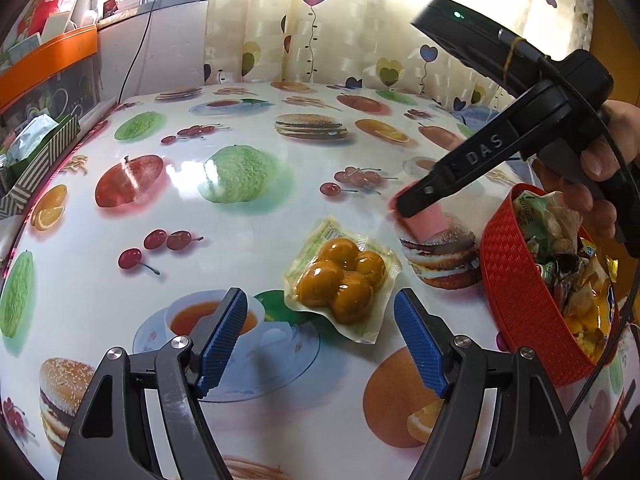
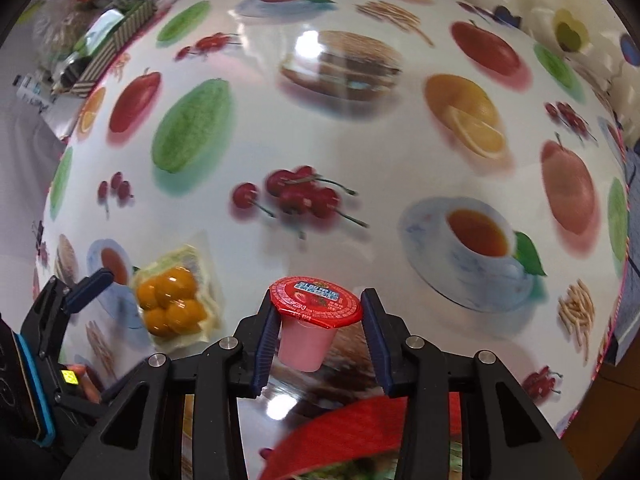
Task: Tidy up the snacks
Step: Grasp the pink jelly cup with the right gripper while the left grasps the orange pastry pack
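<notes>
my right gripper (image 2: 318, 344) points down at the table (image 2: 360, 152) with a pink jelly cup (image 2: 308, 332) between its pads, the red foil lid touching both, so i read it as gripped. my left gripper (image 1: 320, 340) hangs wide open and empty over the table's near edge, just short of the packet of brown eggs (image 1: 342, 278). the red basket (image 1: 516, 300), full of wrapped snacks, sits at the right edge.

One jelly cup (image 2: 314, 322), one egg pack (image 1: 343, 278), one red basket (image 1: 516, 288).
</notes>
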`<act>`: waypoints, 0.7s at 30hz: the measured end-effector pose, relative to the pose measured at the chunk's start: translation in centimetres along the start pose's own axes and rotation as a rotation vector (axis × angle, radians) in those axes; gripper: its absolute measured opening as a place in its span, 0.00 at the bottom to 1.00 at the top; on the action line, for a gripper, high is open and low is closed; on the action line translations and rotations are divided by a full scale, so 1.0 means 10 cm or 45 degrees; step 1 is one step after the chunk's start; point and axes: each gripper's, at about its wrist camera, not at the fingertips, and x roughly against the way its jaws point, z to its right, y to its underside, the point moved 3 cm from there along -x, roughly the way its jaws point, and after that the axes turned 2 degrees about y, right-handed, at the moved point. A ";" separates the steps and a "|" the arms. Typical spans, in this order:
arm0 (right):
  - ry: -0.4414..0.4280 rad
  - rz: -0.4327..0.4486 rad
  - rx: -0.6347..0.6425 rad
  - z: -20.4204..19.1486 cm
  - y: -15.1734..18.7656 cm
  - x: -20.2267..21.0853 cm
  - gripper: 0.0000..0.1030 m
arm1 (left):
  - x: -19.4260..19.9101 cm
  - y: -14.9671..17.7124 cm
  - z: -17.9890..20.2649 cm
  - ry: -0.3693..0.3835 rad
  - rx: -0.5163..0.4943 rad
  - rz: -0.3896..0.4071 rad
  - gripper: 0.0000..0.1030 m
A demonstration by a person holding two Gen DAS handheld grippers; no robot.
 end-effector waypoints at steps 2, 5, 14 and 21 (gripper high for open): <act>-0.010 0.023 0.027 -0.13 -0.02 0.00 0.38 | -0.01 -0.02 0.00 -0.001 -0.017 0.005 0.74; -0.001 0.032 0.038 -0.20 -0.02 -0.01 0.38 | -0.07 -0.07 0.05 0.021 -0.078 0.006 0.74; 0.028 -0.017 0.013 -0.15 -0.04 -0.17 0.38 | -0.40 -0.16 0.21 -0.018 -0.214 -0.092 0.74; 0.024 -0.018 0.010 -0.12 0.02 -0.18 0.30 | -0.36 -0.14 0.06 -0.129 -0.154 -0.080 0.63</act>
